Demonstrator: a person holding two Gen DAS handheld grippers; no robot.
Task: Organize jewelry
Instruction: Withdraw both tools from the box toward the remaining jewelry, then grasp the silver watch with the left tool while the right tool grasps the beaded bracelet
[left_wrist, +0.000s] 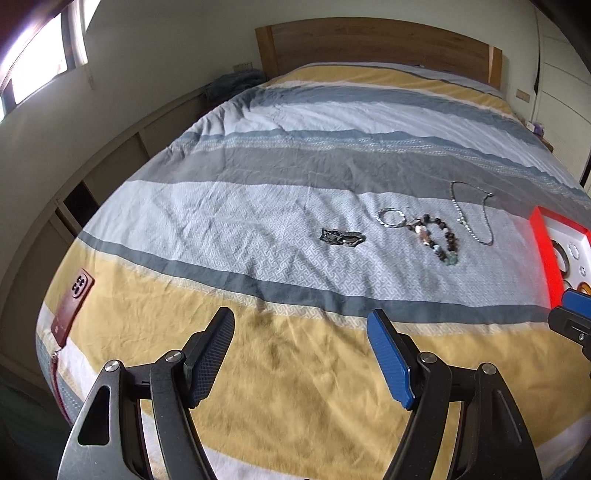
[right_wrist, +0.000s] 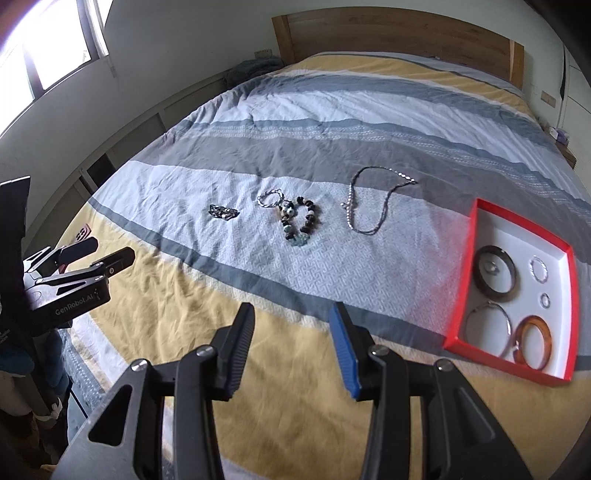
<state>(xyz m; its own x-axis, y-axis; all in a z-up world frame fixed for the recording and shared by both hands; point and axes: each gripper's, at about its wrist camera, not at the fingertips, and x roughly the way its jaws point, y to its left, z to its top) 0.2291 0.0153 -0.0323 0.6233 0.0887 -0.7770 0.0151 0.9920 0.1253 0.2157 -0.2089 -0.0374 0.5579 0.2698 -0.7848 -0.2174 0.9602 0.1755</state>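
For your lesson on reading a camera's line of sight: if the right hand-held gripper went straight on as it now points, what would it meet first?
Probably the striped bedspread, since the open right hand-held gripper tilts down; the beaded bracelet lies further along that line. Depth is unclear.

The striped woven cloth bedspread (right_wrist: 258, 122) looked matt and a little wrinkled. The brown headboard (right_wrist: 399, 33) was smooth wood. The red box with white inside (right_wrist: 463, 295) seemed to be matt cardboard. In it, the dark round bangle (right_wrist: 495, 291) and the amber bangle (right_wrist: 533, 341) looked glossy, and the thin silver hoop (right_wrist: 487, 326) was shiny metal. On the cloth, the long silver chain (right_wrist: 373, 199) was metallic, and the beaded bracelet (right_wrist: 299, 218) had polished stone-like beads. The black gripper pads (right_wrist: 240, 354) were ribbed and matt.
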